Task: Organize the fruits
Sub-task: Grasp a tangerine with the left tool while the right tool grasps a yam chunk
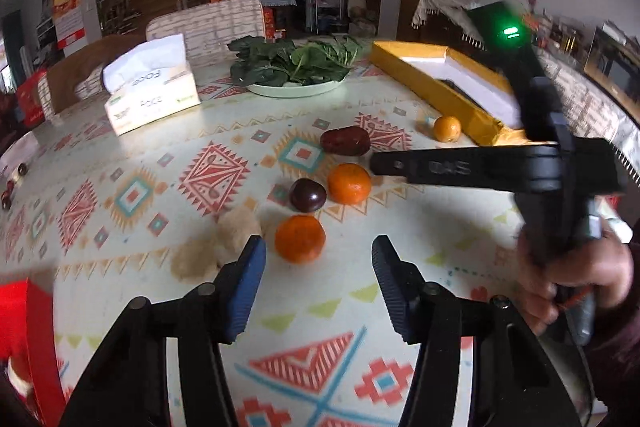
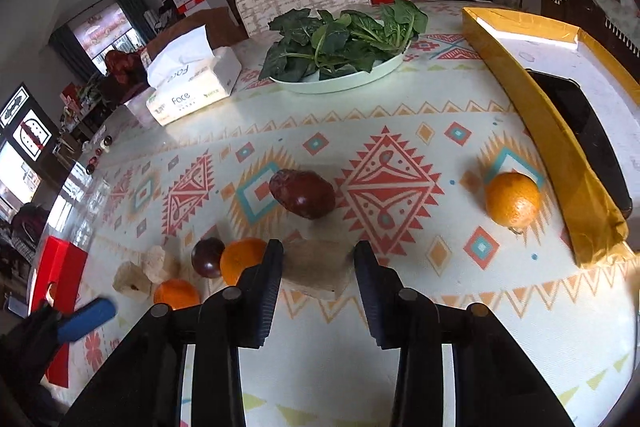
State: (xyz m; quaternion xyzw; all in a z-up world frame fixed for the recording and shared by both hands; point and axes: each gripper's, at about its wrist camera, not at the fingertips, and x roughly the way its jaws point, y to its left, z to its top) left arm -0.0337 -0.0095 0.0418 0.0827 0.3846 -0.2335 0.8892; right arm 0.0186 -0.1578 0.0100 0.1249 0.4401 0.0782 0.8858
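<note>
the table (image 2: 400,115) wears a pale cloth with red, teal and orange diamond patterns and carries everything else. along its right edge lies a long yellow box (image 2: 532,115) with a white lining and a dark flat thing inside it. at the far side sits a pale plate (image 2: 340,83) heaped with dark leafy greens (image 2: 344,39), and to its left a tissue box (image 2: 192,87) with a sheet standing up. a red box (image 2: 60,267) sits at the near left edge. the left tongs (image 1: 318,267) hang over the table with the blue-padded fingers spread wide and nothing between them; an orange (image 1: 299,238) lies just ahead of the gap, nearer the left finger. the right tongs (image 2: 318,279) are also parted, and between the fingers sits a pale tan block (image 2: 316,271) on the cloth; whether the pads touch it i cannot tell. beyond that block lies a dark red oval fruit (image 2: 302,194), and well to the right, near the yellow box, a lone orange (image 2: 512,199). left of the right tongs cluster a second orange (image 2: 240,259), a dark round plum (image 2: 208,257) touching it, a third orange (image 2: 176,294) nearer, and two pale crumbly lumps (image 2: 144,273) just beside them.
</note>
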